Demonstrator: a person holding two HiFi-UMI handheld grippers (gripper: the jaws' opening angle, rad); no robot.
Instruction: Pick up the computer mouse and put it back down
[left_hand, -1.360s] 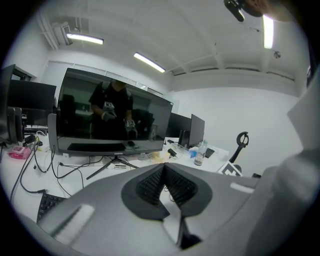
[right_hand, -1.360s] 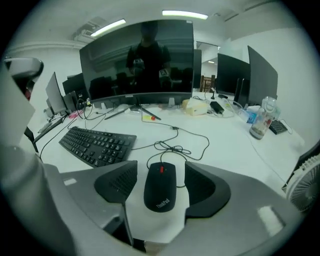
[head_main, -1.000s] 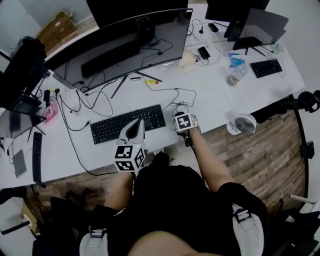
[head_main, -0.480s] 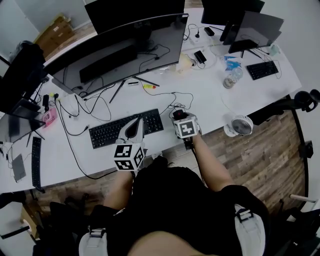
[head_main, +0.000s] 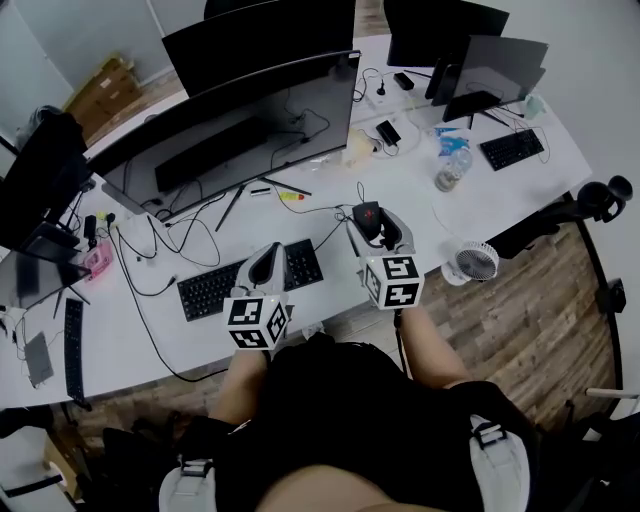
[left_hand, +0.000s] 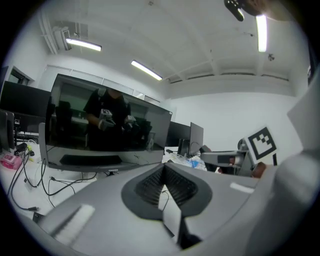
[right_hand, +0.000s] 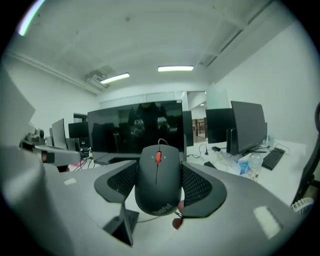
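Observation:
A black computer mouse (right_hand: 159, 177) with a red scroll wheel sits clamped between the ribbed pads of my right gripper (right_hand: 160, 182), which is shut on it. In the head view the mouse (head_main: 369, 219) is lifted above the white desk (head_main: 330, 205), right of the keyboard, with its cable trailing toward the monitor. My left gripper (head_main: 268, 266) hovers over the right end of the black keyboard (head_main: 240, 276). Its jaws (left_hand: 162, 187) are shut together with nothing between them.
A wide curved monitor (head_main: 225, 125) stands behind the keyboard, with loose cables (head_main: 190, 225) under it. A water bottle (head_main: 448, 167), a small white fan (head_main: 470, 262), a second keyboard (head_main: 510, 148) and more monitors (head_main: 470, 65) are at the right.
My right gripper has risen off the desk with the mouse in it and tilted back toward me. The left gripper has hardly moved.

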